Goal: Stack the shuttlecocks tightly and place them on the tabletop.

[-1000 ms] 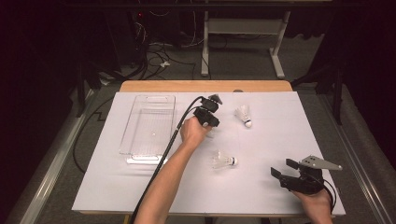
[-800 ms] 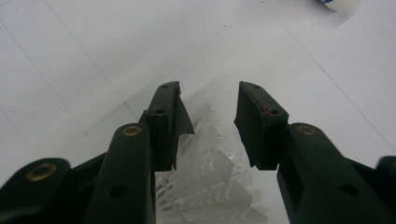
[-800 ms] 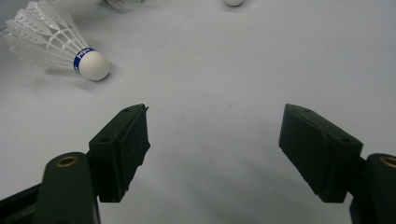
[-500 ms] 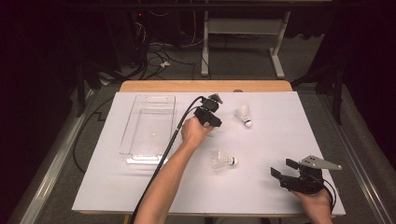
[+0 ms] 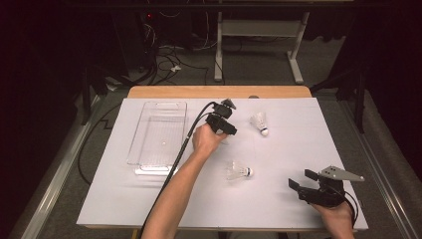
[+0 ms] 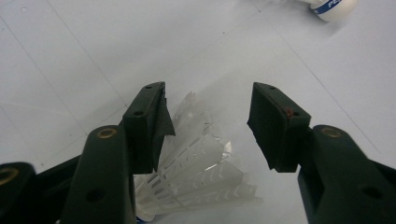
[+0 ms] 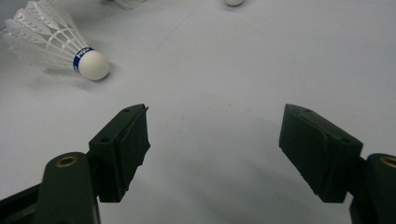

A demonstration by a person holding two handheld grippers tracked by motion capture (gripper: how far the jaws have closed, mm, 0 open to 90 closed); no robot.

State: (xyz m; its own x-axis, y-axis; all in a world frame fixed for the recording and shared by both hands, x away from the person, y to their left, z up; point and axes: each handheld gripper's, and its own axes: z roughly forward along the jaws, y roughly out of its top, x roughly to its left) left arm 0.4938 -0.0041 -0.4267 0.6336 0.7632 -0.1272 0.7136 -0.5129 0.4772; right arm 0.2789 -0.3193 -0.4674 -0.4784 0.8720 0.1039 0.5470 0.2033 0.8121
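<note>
left tongs (image 6: 205, 123) just opened off one shuttlecock (image 6: 196, 182) of three; right tongs (image 7: 212, 154) gape.

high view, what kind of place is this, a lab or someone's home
Probably a lab or recording workspace: a wooden table covered in white sheeting, loose black cables on the grey floor behind it, and a metal desk frame. White feather shuttlecocks look laid out for practice.

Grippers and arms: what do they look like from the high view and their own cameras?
Both grippers are black. The left gripper trails a thick black cable along a bare, sleeveless forearm. The right gripper carries a grey three-cornered plate on top. Up close, the left gripper's fingers are blocky black pads on arms with brass-coloured rivets, as are the right gripper's fingers.
</note>
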